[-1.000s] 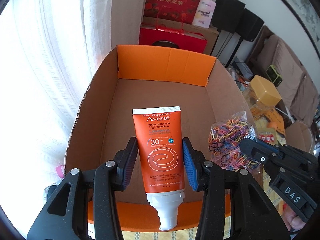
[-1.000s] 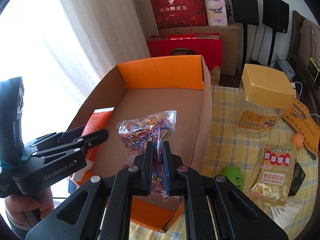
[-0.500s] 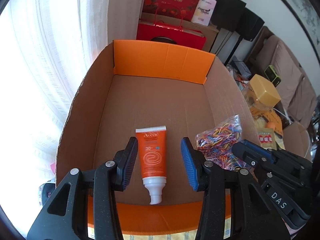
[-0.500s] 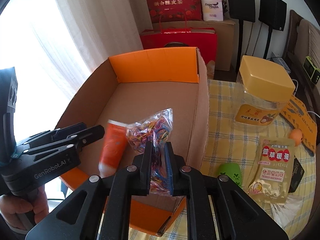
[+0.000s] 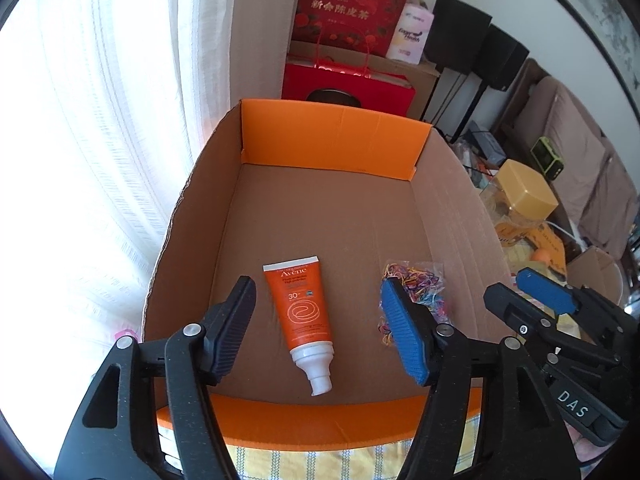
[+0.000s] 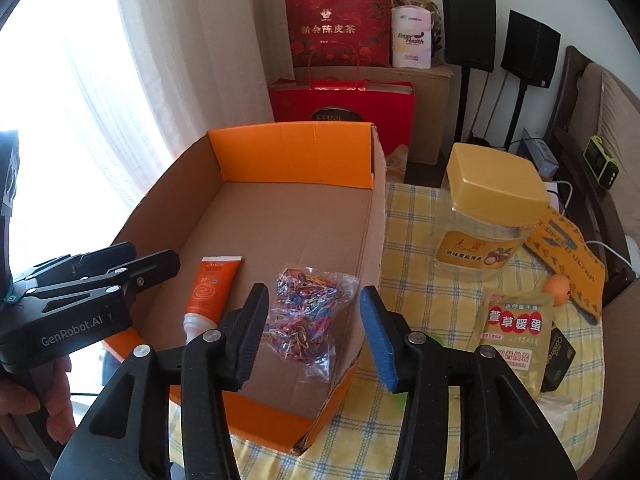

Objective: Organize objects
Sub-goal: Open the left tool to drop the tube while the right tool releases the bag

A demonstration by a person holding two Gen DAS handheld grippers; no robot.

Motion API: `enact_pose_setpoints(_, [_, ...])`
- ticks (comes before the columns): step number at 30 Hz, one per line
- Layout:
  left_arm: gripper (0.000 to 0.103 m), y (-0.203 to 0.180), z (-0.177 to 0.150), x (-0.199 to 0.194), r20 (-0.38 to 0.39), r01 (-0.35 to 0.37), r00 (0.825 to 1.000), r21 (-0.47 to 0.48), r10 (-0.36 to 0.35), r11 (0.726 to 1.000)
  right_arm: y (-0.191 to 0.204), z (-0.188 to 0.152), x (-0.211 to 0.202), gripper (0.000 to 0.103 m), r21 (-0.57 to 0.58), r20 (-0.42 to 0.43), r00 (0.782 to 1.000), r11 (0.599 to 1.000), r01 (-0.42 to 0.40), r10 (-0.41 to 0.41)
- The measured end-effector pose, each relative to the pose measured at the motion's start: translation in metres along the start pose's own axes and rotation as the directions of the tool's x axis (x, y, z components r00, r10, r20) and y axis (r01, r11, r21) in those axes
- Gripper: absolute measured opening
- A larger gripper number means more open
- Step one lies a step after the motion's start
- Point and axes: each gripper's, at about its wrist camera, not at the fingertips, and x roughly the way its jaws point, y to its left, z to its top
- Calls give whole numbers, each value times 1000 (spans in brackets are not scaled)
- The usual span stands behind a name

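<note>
An open cardboard box [image 5: 332, 148] [image 6: 376, 216] with orange flaps stands on the table. On its floor lie an orange sunscreen tube [image 5: 302, 312] [image 6: 210, 290] and a clear bag of coloured rubber bands [image 5: 418, 284] [image 6: 308, 312]. My left gripper [image 5: 320, 332] hangs above the tube, jaws opening, pads clear of it. My right gripper [image 6: 314, 332] hovers over the bag, jaws opening, nothing pressed between the pads. The right gripper [image 5: 544, 300] shows in the left wrist view at the right, and the left gripper [image 6: 100, 276] in the right wrist view at the left.
A yellow checked cloth [image 6: 420, 280] covers the table right of the box. On it stand a yellow-lidded jar [image 6: 492, 208], a snack packet [image 6: 516, 332], an orange ball [image 6: 558, 282] and a yellow box [image 6: 568, 256]. Red gift bags [image 6: 340, 24] and a curtain [image 5: 100, 120] lie behind.
The tube left my left gripper and now lies on the box floor; the left jaws spread wider. My right gripper, shut on the bag before, has let it go onto the box floor.
</note>
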Motion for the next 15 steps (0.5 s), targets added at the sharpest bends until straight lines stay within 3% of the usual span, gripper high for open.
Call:
enact_pose_setpoints(1, [78, 0, 0, -1, 7, -1, 1000, 0, 1, 1000, -1, 0, -2, 53, -2, 6, 1000, 1000, 7, -7])
enact_pose_setpoints(4, [85, -2, -2, -5, 26, -15, 1000, 5, 15, 1000, -5, -2, -8, 61, -2, 19, 999, 1000, 26, -26])
enact_pose_setpoints(12, [97, -14, -7, -15, 74, -25, 997, 22, 24, 999, -22, -8, -22, 83, 10, 37, 996, 997, 82, -83])
enact_pose_setpoints(15, [100, -19, -8, -19, 97, -23, 995, 25, 20, 999, -30, -9, -28, 84, 15, 49, 993, 994, 110, -111])
